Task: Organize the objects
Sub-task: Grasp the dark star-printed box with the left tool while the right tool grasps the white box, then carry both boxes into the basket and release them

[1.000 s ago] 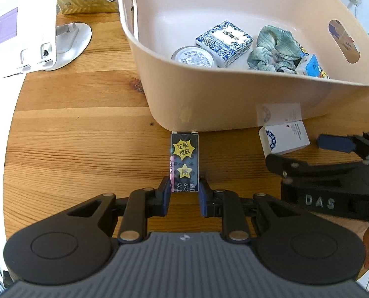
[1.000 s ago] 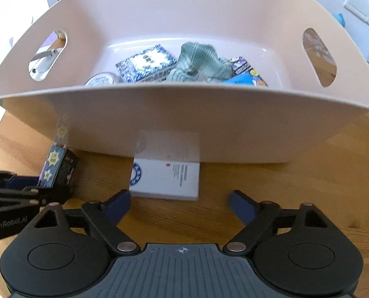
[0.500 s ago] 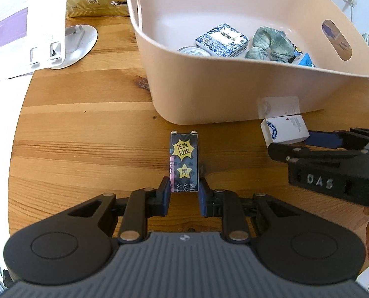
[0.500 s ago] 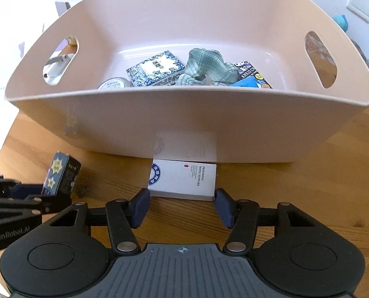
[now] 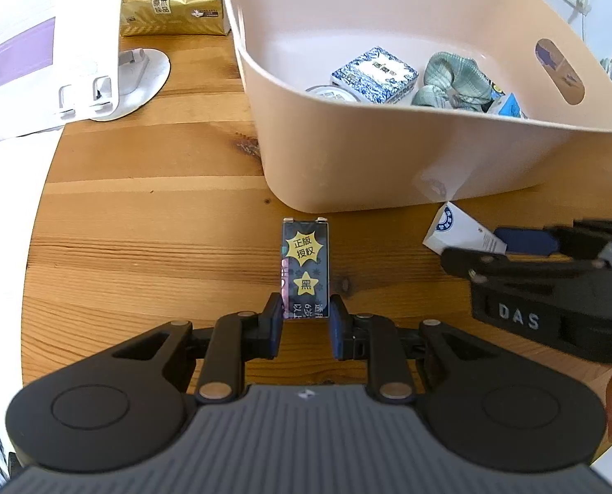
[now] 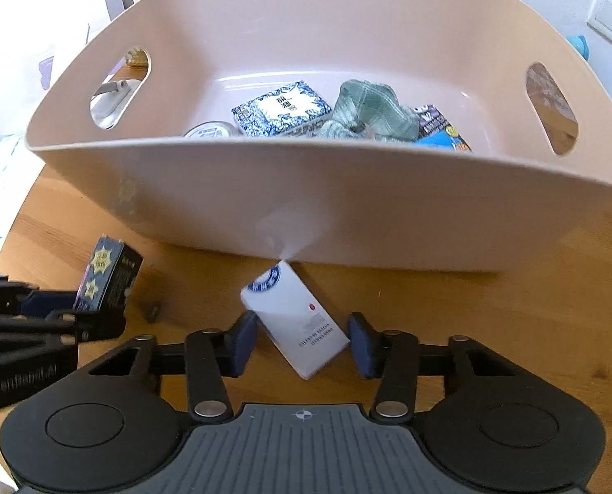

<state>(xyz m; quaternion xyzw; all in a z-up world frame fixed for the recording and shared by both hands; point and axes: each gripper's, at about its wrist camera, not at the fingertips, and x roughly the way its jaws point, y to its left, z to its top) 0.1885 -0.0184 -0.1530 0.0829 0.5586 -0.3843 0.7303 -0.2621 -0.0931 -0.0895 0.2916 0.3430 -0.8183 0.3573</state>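
Since a moment ago the white box has turned from square-on to a slant between the right gripper fingers, which have narrowed around it; the left pad touches its edge, while a small gap shows at the right pad. The box lies on the wooden table, one corner just beside the beige basket. The left gripper stays clamped on the black card box with yellow stars. Inside the basket sit a blue-patterned box, a green cloth and a round tin.
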